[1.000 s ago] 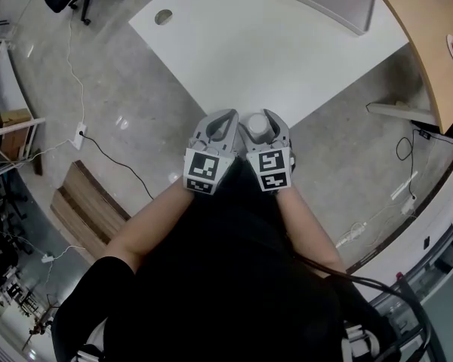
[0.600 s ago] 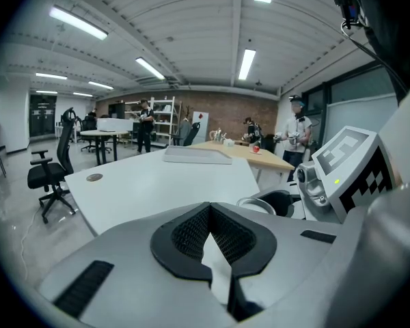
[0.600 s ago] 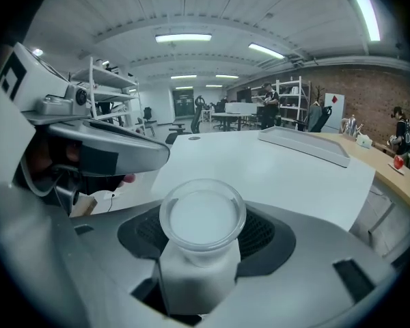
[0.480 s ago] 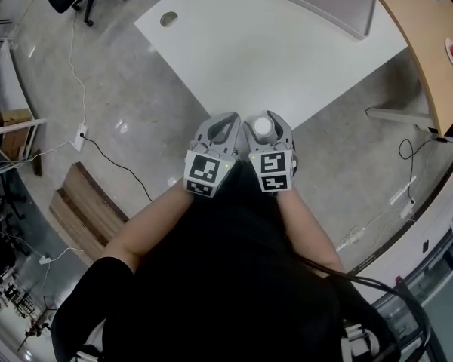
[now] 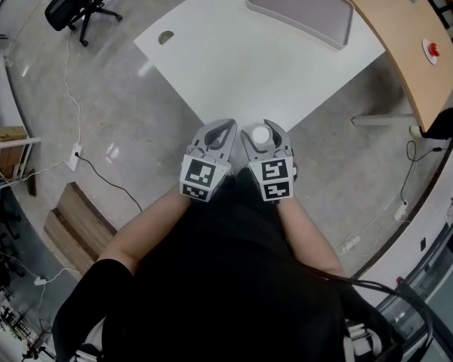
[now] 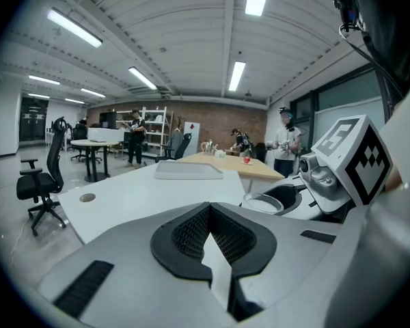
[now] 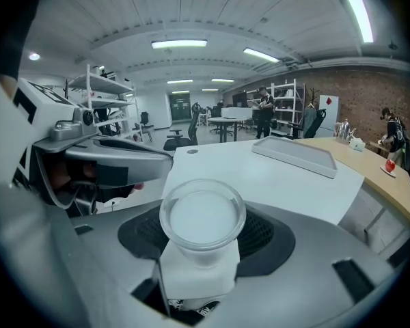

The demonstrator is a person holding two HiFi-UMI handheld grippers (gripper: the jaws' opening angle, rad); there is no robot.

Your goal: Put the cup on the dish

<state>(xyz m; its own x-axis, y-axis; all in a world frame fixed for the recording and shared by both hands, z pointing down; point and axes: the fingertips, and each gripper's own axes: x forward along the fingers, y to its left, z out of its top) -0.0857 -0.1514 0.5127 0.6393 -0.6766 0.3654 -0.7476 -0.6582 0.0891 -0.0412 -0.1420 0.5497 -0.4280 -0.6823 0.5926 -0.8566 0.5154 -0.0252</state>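
Beside white table (image 5: 234,59), right tongs (image 5: 263,129) clasp cup (image 7: 202,219).

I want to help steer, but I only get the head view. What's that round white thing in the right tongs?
Observer: The right gripper view shows it is a clear cup, standing rim up and pinched between the right tongs.
Operator: Is the other one holding something too?
Observer: No. The left gripper view shows the left tongs closed with nothing between them.
Operator: Is anybody else in the room?
Observer: Yes. The gripper views show people standing far off, beyond the white table, near some shelves.
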